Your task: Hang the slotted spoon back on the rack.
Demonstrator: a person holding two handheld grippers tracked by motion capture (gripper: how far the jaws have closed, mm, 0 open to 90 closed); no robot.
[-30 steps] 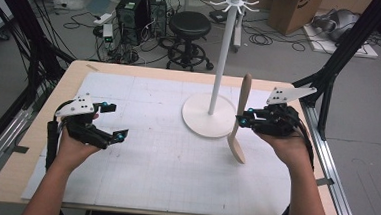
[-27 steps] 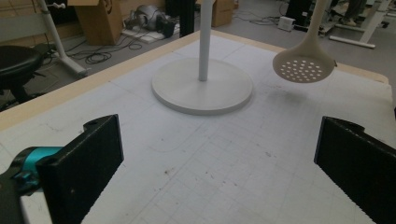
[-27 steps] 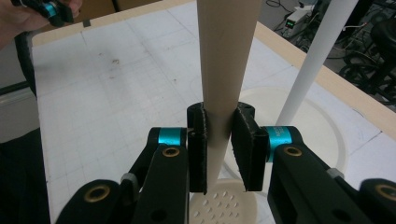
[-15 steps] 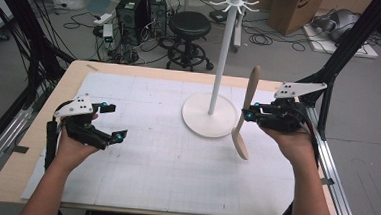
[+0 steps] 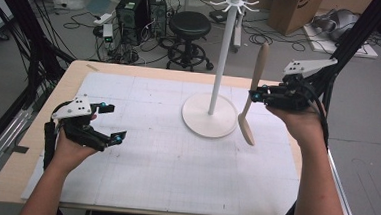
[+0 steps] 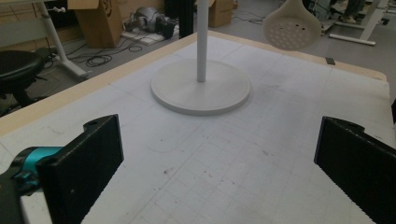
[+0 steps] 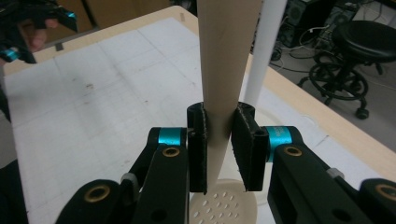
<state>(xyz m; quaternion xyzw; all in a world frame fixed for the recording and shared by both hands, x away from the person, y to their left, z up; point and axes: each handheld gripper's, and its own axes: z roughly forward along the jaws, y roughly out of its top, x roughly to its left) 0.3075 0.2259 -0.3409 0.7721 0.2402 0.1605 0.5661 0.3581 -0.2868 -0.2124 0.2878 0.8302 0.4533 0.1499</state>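
Spoon (image 5: 253, 91) handle sits clamped between our right gripper (image 5: 257, 95) fingers, long axis near upright, perforated bowl hanging low above the bench (image 5: 148, 185), just right of the hook stand (image 5: 223, 54). Our left gripper (image 5: 110, 122) rests wide open and empty, well apart.
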